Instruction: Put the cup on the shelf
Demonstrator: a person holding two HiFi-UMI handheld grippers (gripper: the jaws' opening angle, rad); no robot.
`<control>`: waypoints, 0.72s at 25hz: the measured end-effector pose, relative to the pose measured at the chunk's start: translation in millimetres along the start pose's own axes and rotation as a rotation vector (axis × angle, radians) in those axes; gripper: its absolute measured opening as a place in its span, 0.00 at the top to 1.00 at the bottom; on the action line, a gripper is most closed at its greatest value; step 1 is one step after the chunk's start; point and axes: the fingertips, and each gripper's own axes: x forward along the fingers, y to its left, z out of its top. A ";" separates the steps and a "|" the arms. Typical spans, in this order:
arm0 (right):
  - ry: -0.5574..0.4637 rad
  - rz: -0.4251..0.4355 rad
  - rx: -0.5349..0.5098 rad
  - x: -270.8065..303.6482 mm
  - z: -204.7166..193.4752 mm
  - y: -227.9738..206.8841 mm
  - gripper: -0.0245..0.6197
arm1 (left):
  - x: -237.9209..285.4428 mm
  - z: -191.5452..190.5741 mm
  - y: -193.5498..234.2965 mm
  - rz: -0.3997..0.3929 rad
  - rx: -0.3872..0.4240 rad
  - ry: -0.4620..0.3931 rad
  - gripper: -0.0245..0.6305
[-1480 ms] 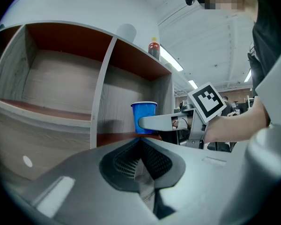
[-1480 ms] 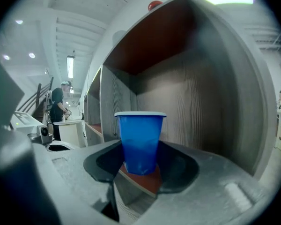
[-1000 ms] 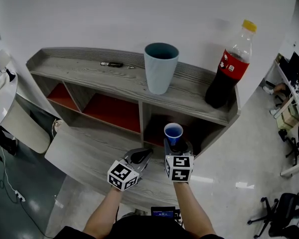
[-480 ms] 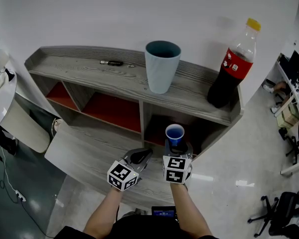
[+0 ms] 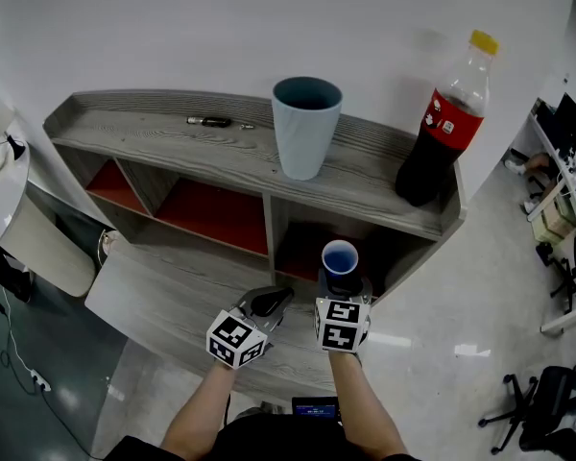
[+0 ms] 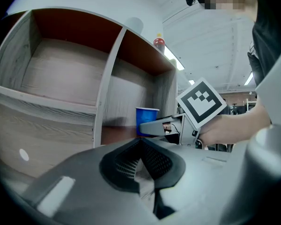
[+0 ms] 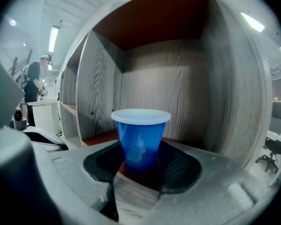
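**Blue cup in the lower right compartment, right jaws loosened around it**

The blue cup (image 5: 340, 256) stands upright at the mouth of the lower right compartment (image 5: 302, 248) of the grey wooden shelf (image 5: 154, 137), with the red floor showing behind it.

On the left of the shelf's top board lies a small dark pen-like object (image 5: 211, 121). Near the middle of that board stands a tall pale blue tumbler (image 5: 305, 128), upright and open at the top.

Below, in front of the shelf, the left gripper (image 5: 280, 296) hovers beside the right one. Its jaws are pressed together at the tips, with nothing between them.

Just to its right, the right gripper (image 5: 341, 281) points into the compartment. Its jaws have just been opening. The cup sits between them, and a strip of shadow shows on either side of its base, so the pads flank it without pinching.

At the far right of the top board stands a cola bottle (image 5: 442, 123) with a yellow cap.
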 end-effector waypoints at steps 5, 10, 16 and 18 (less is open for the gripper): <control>0.010 0.016 -0.004 -1.4 -2.9 1.6 0.58 | 1.6 0.8 -4.2 -0.003 0.002 0.000 0.96; 0.005 0.029 0.013 -8.9 -4.5 -0.4 0.50 | -1.6 0.5 -6.3 0.002 0.003 0.000 0.96; 0.000 0.057 -0.001 -23.9 -11.0 -1.0 0.49 | -6.5 0.5 -13.3 0.011 0.008 0.001 0.96; -0.012 0.075 -0.003 -31.2 -12.3 -0.4 0.50 | -8.9 0.2 -16.5 0.015 0.008 -0.001 0.96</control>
